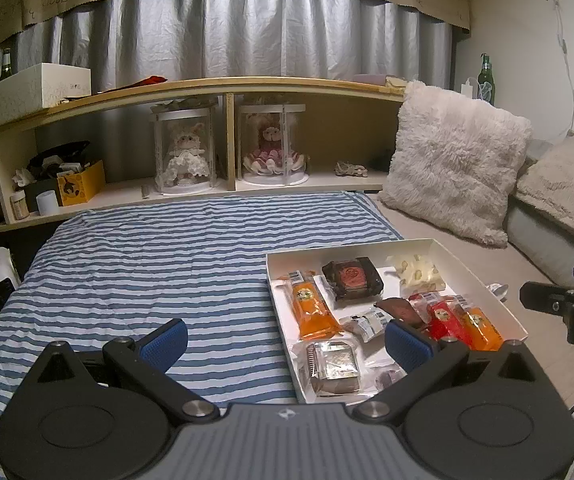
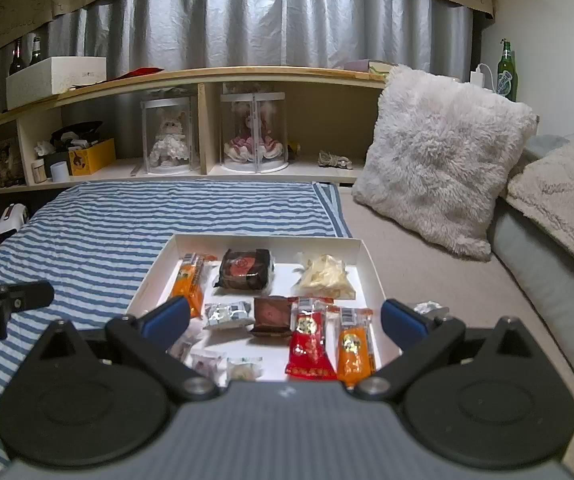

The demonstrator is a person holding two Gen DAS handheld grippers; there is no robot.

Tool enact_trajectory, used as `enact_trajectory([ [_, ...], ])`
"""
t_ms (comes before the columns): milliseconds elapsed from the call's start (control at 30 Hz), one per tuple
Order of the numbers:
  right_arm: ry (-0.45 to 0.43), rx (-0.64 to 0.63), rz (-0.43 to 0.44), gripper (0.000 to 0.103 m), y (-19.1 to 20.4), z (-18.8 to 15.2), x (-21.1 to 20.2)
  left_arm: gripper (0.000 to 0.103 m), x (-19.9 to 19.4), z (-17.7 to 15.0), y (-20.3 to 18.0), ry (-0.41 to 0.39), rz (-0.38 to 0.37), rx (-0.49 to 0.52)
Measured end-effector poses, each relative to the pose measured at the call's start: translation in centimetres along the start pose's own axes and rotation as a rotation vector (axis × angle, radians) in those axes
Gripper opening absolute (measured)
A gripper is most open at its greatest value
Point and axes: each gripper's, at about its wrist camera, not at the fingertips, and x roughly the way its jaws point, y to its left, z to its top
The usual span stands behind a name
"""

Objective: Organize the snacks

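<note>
The right gripper (image 2: 285,318), black with blue pads, fills the bottom of its view, jaws spread wide and holding nothing, over the near end of the shallow white cardboard tray (image 2: 361,254) at frame centre. The left gripper (image 1: 287,340) is equally wide and empty above the blue-and-white striped cloth (image 1: 147,264). Wrapped snacks lie in the tray: a red packet (image 2: 309,344), orange packets (image 2: 353,352) and a dark square cake (image 2: 245,268).

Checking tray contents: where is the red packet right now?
Right wrist view: the red packet lies in the white tray, near edge, between the brown snack and an orange packet.
</note>
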Motion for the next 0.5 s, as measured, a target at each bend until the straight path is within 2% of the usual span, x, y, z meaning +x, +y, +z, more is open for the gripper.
enact_trajectory([
  [500,0.002,0.016,-0.006,0.102,0.36,-0.14,-0.23,0.103,-0.21,-0.26,0.24,0.004,0.001,0.015],
])
